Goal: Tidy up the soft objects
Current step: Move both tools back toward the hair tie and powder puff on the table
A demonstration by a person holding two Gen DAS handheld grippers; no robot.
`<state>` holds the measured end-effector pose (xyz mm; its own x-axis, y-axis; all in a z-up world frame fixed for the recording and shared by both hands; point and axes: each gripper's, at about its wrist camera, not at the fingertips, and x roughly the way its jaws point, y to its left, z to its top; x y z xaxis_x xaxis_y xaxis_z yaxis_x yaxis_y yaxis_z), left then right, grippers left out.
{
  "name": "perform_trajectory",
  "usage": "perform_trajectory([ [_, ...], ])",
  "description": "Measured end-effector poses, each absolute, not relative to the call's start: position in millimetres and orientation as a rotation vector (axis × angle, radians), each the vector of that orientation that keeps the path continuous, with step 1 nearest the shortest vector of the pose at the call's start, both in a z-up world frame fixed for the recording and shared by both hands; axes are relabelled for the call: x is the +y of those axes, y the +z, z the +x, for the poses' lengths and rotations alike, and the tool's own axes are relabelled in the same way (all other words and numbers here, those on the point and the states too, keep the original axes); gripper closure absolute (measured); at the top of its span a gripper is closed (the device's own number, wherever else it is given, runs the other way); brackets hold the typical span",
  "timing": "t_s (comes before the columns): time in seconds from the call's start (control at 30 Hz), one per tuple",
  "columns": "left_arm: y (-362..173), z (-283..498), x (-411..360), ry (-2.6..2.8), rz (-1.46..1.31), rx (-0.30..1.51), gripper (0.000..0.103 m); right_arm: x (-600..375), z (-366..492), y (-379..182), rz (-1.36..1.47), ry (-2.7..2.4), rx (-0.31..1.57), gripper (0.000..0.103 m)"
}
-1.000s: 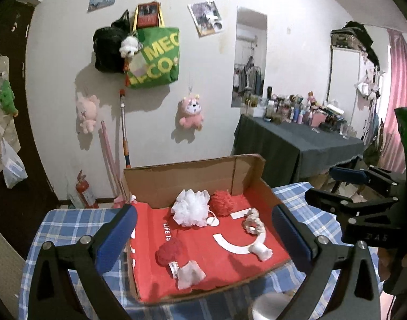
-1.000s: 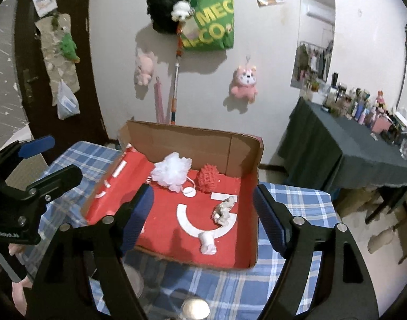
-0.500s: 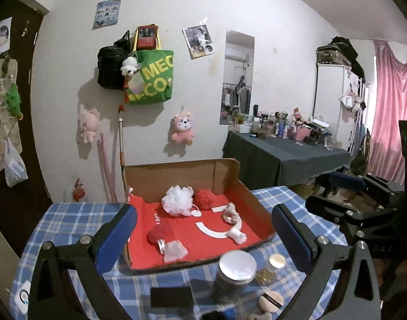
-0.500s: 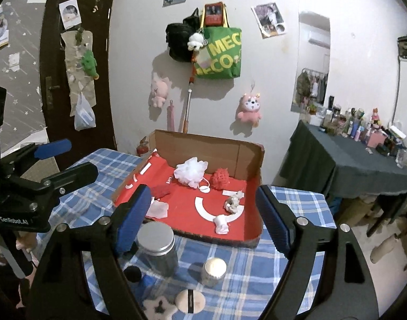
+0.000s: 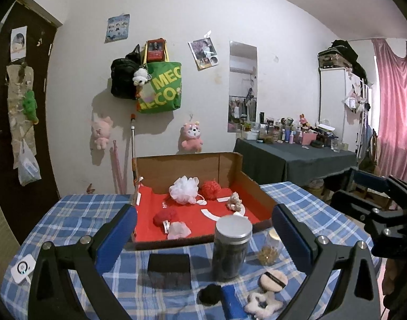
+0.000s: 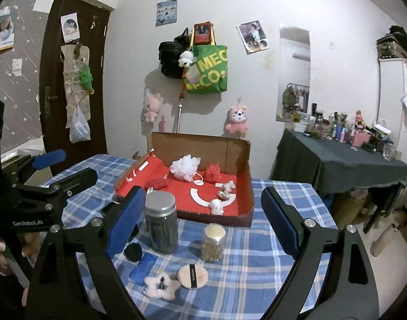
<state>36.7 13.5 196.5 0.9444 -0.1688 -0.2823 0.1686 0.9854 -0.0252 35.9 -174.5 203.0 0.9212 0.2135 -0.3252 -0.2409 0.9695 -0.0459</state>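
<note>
both grippers hang above the near edge of the checked tablecloth (image 6: 256, 253), the left gripper (image 5: 203, 237) and right gripper (image 6: 203, 216) each spread wide with nothing between the blue pads. the cardboard box (image 6: 238, 149) with its red lining sits toward the far edge, holding a white mesh pouf (image 6: 184, 167), a red pouf (image 6: 213, 172) and a dark red puff (image 5: 165, 216). near the front edge lie a round powder puff (image 6: 192, 276), a star-shaped fluffy puff (image 6: 159, 286) and a black pom (image 6: 133, 251), beside a tall grey-lidded jar (image 6: 161, 224).
</note>
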Motion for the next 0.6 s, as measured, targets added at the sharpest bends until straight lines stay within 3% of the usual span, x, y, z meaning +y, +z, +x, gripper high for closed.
perform_trajectory([
  [0.6, 108.2, 18.2, 26.6, -0.132, -0.078, 0.402, 0.0, -182.0, 20.7, 103.7, -0.038, 0.138, 0.415, 0.014],
])
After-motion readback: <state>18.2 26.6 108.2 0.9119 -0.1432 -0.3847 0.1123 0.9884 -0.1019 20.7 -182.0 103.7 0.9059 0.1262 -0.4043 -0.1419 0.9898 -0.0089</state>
